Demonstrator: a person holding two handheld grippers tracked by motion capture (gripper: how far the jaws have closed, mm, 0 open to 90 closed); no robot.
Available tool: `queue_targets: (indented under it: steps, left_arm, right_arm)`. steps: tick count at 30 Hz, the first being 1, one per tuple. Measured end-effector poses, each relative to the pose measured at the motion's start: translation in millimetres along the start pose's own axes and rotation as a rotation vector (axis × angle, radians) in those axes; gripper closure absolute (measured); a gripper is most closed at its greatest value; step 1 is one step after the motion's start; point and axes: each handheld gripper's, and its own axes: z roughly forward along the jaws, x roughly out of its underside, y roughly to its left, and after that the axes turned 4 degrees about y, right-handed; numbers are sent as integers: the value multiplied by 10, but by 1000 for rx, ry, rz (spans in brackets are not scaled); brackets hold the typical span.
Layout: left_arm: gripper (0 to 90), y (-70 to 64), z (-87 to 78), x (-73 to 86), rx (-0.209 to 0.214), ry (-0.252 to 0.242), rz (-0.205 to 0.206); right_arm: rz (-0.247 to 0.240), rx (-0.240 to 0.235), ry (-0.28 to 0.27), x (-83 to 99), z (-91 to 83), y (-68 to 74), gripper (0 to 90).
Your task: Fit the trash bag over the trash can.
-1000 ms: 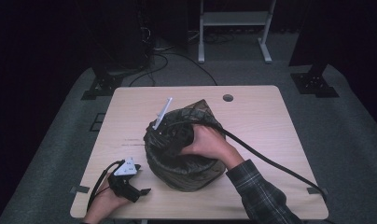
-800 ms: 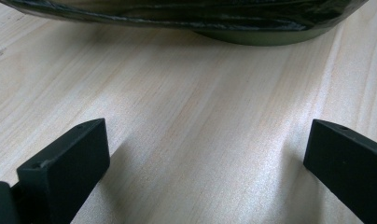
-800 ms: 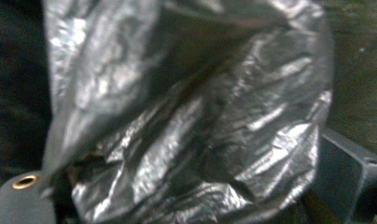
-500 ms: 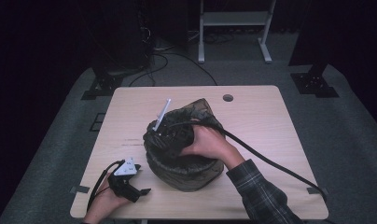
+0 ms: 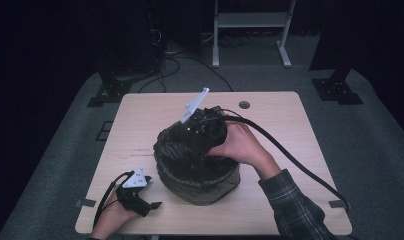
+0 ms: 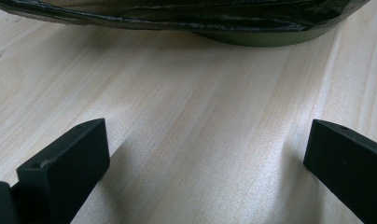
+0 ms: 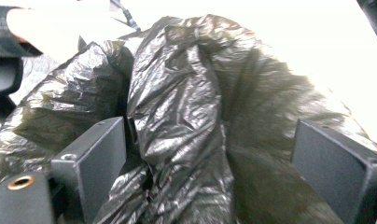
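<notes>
A round olive bin [image 5: 210,186] lined with a black plastic bag [image 5: 182,145] stands mid-table. Over its far rim a hand holds my right gripper [image 5: 190,131], its grey plate sticking up. In the right gripper view the right gripper [image 7: 210,128] is open, jaws wide apart, with a crumpled fold of the black bag [image 7: 177,112] standing between them, untouched by the right jaw. My left gripper [image 5: 150,198] rests on the table at the front left, held by the other hand. In the left gripper view the left gripper [image 6: 205,133] is open over bare wood, facing the bin's base [image 6: 252,37].
The wooden table [image 5: 290,125] has a cable hole [image 5: 244,105] near its far edge. A thick black cable [image 5: 295,160] trails from the right gripper off the front right. Stands and cables lie on the dark floor behind.
My right gripper has moved up and toward the far right over the bin, and the bag bunches higher at the far rim. The left gripper has stayed put.
</notes>
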Motion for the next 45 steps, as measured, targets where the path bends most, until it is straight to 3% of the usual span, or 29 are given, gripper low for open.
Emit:
queue_targets:
  steps: [6,15,25,31,41,45]
  left_arm:
    - [0,1,0,0,1,0,0]
    - [0,1,0,0,1,1,1]
    - [0,1,0,0,1,0,0]
    - [0,1,-1,-1,2,2,0]
    - [0,2,-1,-1,2,1,1]
    - [0,3,-1,-1,3,1,2]
  right_arm:
    - [41,18,-84,228,-165,-68,87]
    - [85,49,-200,615,-388,-33,87]
    - [143,99,-266,1066,-584,26,88]
    - [175,99,-310,1364,-698,88,88]
    - [209,83,-342,1821,-626,220,89]
    - [214,68,-383,1982,-563,261,90]
